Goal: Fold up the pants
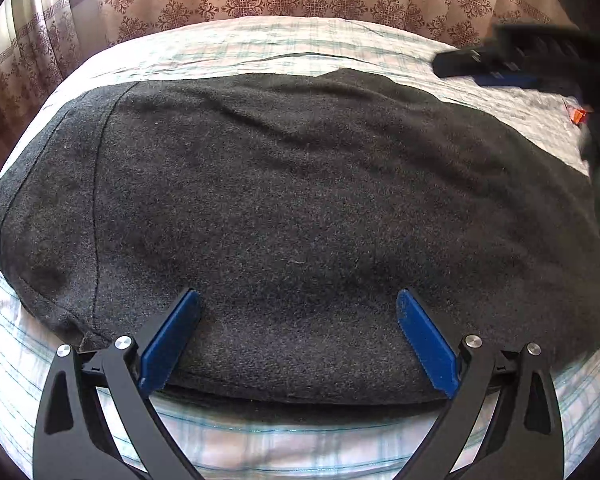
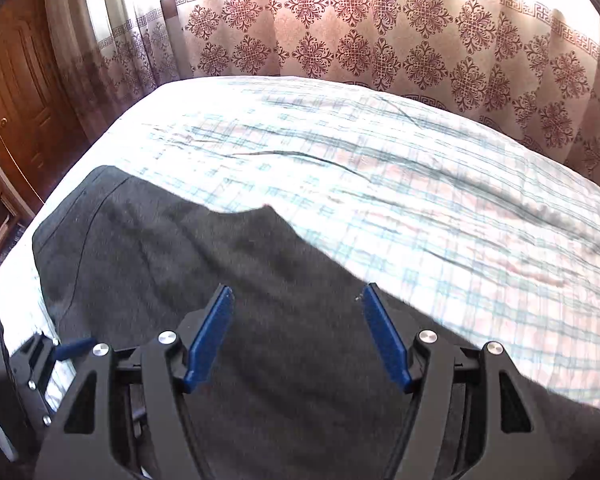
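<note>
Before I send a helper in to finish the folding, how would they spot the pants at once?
Find the bed with its pale checked sheet, in front of the patterned curtain. The pants lie spread flat across its near side. They are the only dark grey, fuzzy cloth there, seamed at one end.

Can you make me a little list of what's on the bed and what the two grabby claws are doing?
surface: bed with checked sheet
clothing: dark grey pants, lying flat on the sheet
left gripper: open, nothing held, over the pants' near edge
right gripper: open, nothing held, over the pants
behind bed: patterned curtain
far left: wooden door
</note>
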A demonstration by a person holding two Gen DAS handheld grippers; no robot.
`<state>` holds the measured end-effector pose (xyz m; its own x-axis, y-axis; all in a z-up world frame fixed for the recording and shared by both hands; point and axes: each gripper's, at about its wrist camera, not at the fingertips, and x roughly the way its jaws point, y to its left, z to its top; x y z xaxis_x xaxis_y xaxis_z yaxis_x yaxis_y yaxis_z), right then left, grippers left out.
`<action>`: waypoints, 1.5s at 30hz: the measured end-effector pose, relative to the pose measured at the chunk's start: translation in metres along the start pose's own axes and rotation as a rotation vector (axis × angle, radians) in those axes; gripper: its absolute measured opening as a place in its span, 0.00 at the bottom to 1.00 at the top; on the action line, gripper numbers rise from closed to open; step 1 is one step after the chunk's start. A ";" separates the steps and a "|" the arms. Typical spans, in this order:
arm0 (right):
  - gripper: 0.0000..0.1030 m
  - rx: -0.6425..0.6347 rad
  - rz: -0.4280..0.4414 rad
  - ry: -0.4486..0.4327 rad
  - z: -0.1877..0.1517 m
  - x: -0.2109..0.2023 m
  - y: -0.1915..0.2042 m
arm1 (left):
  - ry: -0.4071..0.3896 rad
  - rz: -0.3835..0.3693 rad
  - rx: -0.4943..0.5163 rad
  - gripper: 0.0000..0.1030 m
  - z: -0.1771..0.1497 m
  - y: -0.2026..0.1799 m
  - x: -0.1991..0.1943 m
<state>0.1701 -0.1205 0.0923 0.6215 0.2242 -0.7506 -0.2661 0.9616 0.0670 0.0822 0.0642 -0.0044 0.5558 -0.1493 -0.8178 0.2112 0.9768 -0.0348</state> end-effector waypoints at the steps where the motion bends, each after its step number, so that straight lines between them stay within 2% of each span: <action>1: 0.66 0.004 0.013 0.010 0.010 0.009 -0.002 | -0.002 0.004 0.007 0.96 -0.001 -0.001 0.000; 5: 0.66 -0.016 -0.039 0.083 0.035 0.059 -0.001 | -0.013 0.003 0.012 0.96 -0.007 -0.001 0.001; 9: 0.67 0.009 -0.095 0.149 0.034 0.100 -0.008 | -0.017 0.008 0.018 0.96 -0.013 -0.001 0.003; 11: 0.71 0.027 -0.124 0.136 0.034 0.108 -0.011 | -0.022 0.012 0.024 0.96 -0.016 -0.002 0.003; 14: 0.71 0.027 -0.178 0.134 0.040 0.119 -0.014 | -0.022 0.013 0.028 0.96 -0.021 0.000 0.002; 16: 0.71 0.018 -0.182 0.131 0.039 0.121 -0.014 | -0.019 0.012 0.028 0.96 -0.020 0.000 0.002; 17: 0.68 0.020 -0.175 0.120 0.040 0.120 -0.015 | -0.019 0.006 0.023 0.96 -0.018 0.000 0.000; 19: 0.67 0.018 -0.164 0.065 0.041 0.104 -0.011 | -0.022 -0.002 -0.007 0.96 -0.008 0.006 -0.002; 20: 0.67 0.018 -0.158 0.028 0.043 0.095 -0.007 | -0.032 0.007 -0.027 0.96 -0.005 0.012 -0.007; 22: 0.67 0.017 -0.080 -0.005 0.045 0.081 0.000 | -0.074 0.044 -0.048 0.96 0.001 0.023 -0.018; 25: 0.68 -0.010 0.012 0.045 0.044 0.090 0.018 | -0.110 0.133 -0.077 0.96 0.008 0.047 -0.024; 27: 0.68 -0.029 -0.011 0.073 0.039 0.104 0.027 | -0.106 0.196 -0.117 0.96 0.012 0.067 -0.020; 29: 0.75 -0.020 -0.052 0.089 0.031 0.115 0.032 | -0.076 0.251 -0.157 0.96 0.013 0.089 -0.009; 30: 0.76 0.004 -0.054 0.094 0.029 0.120 0.029 | -0.053 0.259 -0.171 0.96 0.011 0.098 -0.003; 31: 0.80 0.023 -0.051 0.087 0.028 0.121 0.026 | -0.041 0.238 -0.178 0.96 0.008 0.104 0.002; 32: 0.81 0.034 -0.051 0.082 0.026 0.121 0.024 | -0.044 0.222 -0.180 0.96 0.004 0.107 0.003; 34: 0.81 0.047 -0.040 0.078 0.026 0.119 0.021 | -0.048 0.240 -0.164 0.96 0.002 0.104 0.004; 38: 0.81 0.070 -0.040 0.016 0.020 0.083 0.017 | -0.046 0.248 -0.161 0.97 0.002 0.104 0.007; 42: 0.81 0.105 -0.057 -0.011 -0.020 0.035 0.004 | -0.041 0.290 -0.138 0.97 0.012 0.093 0.003; 45: 0.81 0.154 -0.098 -0.012 -0.057 0.006 -0.016 | -0.076 0.264 -0.085 0.97 0.017 0.068 -0.005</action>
<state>0.1364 -0.1430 0.0494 0.6478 0.1293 -0.7507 -0.0881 0.9916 0.0949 0.1080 0.1289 0.0068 0.6418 0.1036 -0.7598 -0.0148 0.9923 0.1228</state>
